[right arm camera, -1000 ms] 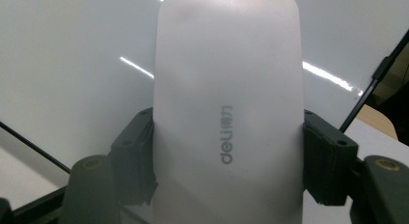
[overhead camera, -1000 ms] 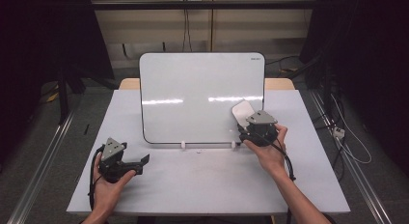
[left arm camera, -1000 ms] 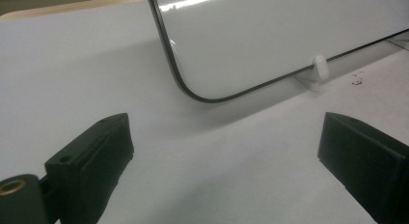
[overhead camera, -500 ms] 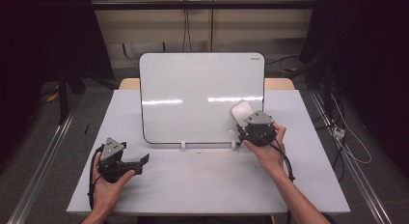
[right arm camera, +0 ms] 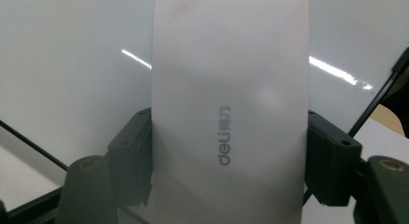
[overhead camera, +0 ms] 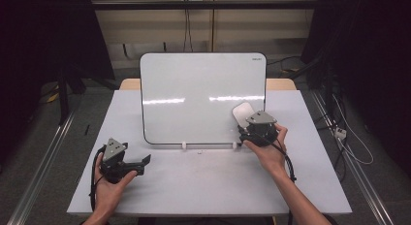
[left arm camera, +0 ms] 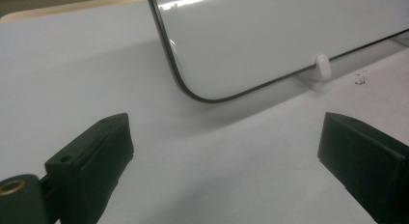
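Between the jaws of the right gripper [overhead camera: 248, 122] sits a white eraser [right arm camera: 230, 108], clamped on both long sides by the black pads (the grey "deli" print on its face reads sideways in the right gripper view). Just beyond those jaws stands the whiteboard [overhead camera: 194, 89], and in the high view the eraser [overhead camera: 242, 113] lies against the board's lower right part, though whether it truly touches the board I cannot tell. Behind the gripper, the person's right hand [overhead camera: 266, 147] wraps its body, with the cable trailing back along the forearm.

Ahead of the left gripper [overhead camera: 141, 163] the jaws stand wide apart with nothing between them but bare white surface [left arm camera: 202, 151]. Past them, a little off to one side, comes the rounded lower corner of the whiteboard [left arm camera: 289, 35], with a small white clip [left arm camera: 321, 65] at its bottom edge. The left hand [overhead camera: 111, 184] holds this gripper low over the surface, well apart from the eraser.
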{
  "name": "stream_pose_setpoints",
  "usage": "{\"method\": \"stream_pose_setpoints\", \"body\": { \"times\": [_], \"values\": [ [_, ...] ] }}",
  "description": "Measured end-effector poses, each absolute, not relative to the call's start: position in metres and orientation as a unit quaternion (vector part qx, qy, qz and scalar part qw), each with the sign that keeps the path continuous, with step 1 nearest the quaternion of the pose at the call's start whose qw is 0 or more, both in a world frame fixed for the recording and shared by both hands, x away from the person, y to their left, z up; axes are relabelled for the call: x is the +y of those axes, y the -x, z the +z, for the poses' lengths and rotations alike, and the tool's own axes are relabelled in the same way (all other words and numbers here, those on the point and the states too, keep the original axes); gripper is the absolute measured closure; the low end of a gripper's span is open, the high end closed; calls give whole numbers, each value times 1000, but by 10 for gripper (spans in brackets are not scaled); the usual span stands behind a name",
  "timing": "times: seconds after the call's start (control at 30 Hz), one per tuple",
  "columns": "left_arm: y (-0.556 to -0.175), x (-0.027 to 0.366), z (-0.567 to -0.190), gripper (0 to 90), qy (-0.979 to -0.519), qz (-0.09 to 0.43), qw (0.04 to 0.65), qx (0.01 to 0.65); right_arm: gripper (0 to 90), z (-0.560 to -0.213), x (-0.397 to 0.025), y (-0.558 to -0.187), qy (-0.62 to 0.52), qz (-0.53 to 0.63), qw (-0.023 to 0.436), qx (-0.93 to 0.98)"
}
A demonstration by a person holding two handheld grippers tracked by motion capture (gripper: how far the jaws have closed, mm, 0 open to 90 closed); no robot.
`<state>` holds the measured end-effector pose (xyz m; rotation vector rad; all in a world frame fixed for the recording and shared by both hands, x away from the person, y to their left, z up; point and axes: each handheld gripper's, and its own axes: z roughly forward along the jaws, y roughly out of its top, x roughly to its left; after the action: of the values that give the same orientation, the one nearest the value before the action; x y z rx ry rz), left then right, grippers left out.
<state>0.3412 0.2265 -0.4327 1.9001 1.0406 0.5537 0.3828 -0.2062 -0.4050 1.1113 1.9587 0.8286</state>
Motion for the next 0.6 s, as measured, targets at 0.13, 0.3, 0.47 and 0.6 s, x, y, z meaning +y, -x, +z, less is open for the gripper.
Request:
{"method": "stream_pose_setpoints", "body": {
  "times": [0.13,0.3,0.47,0.6],
  "values": [
    [-342,224,-432,50,-764,224,436,419,297,-405,-207,-383,-432,326,359,761],
    [-343,224,-433,50,-764,222,435,421,255,-405,-211,-384,-438,336,345,759],
    [-345,224,-434,50,-765,221,432,423,143,-404,-215,-383,-441,345,338,757],
    [-345,222,-434,50,-766,221,432,421,77,-403,-215,-383,-439,350,339,755]
  ]
}}
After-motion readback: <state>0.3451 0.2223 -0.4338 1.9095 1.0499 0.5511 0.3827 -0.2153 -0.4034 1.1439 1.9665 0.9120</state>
